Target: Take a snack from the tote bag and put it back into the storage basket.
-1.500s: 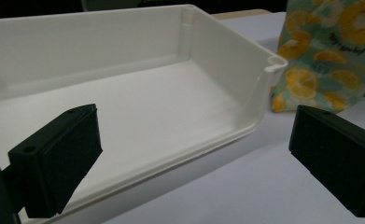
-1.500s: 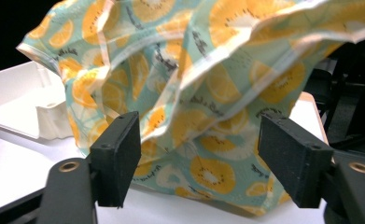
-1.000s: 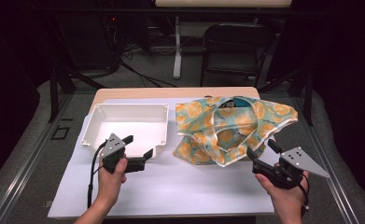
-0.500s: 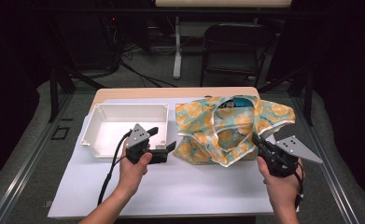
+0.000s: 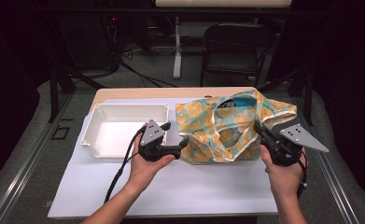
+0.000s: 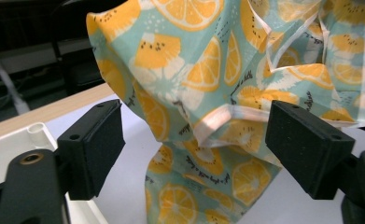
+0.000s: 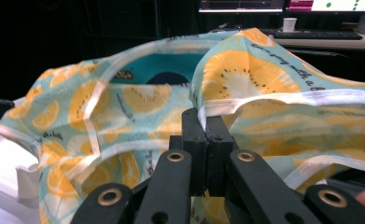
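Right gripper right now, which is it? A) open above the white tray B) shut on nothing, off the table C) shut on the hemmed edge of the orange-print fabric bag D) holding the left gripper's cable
C: in the right gripper view the right gripper has its jaws pressed together with the white hem of the orange-print fabric bag pinched between them.
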Available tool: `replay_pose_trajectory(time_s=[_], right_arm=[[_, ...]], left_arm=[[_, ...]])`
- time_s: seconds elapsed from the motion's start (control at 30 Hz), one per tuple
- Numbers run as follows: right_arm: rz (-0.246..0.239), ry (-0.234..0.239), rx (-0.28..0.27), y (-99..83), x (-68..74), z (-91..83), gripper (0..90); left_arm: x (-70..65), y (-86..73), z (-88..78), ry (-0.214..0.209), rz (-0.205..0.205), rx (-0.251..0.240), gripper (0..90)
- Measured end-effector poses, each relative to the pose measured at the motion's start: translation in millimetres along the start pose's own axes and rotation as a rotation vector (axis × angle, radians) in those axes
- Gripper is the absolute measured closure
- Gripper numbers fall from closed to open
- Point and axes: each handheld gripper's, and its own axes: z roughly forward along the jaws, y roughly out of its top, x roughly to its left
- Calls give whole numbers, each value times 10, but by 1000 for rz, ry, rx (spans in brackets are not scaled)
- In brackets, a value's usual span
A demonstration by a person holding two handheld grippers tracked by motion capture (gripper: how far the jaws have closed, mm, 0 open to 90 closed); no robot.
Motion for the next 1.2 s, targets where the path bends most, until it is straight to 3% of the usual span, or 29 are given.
replay_pose_trajectory(time_s=[0.07,0.13,0.2,0.3,0.4,0.5,0.63,0.73,0.83,1.03,1.13,1.2], right_arm=[[-2,13,-11,42,12,39,899],[1,22,-23,69,27,56,896],[8,31,-27,82,37,71,889],[5,41,-11,68,54,104,889],[9,59,4,48,73,136,891],[0,73,7,52,102,154,891],[-8,71,15,52,113,159,852],[1,94,35,28,58,158,745],[16,97,28,24,40,146,728],[8,81,41,34,-4,125,830],[17,96,44,23,-32,136,872],[14,99,46,15,-39,140,891]], left_arm=[[-24,37,1,24,17,-13,214],[-28,54,-22,24,6,-35,239],[-54,61,-52,13,0,-55,294],[-137,57,-90,-23,26,-69,377],[-222,47,-55,-33,63,-43,434],[-216,37,1,24,59,-29,410],[-171,48,31,47,46,-32,394],[-177,103,74,83,91,-25,389],[-172,189,157,100,104,-21,374],[-128,252,380,34,145,-9,208],[-111,256,453,47,132,9,233],[-75,266,502,49,126,37,314]])
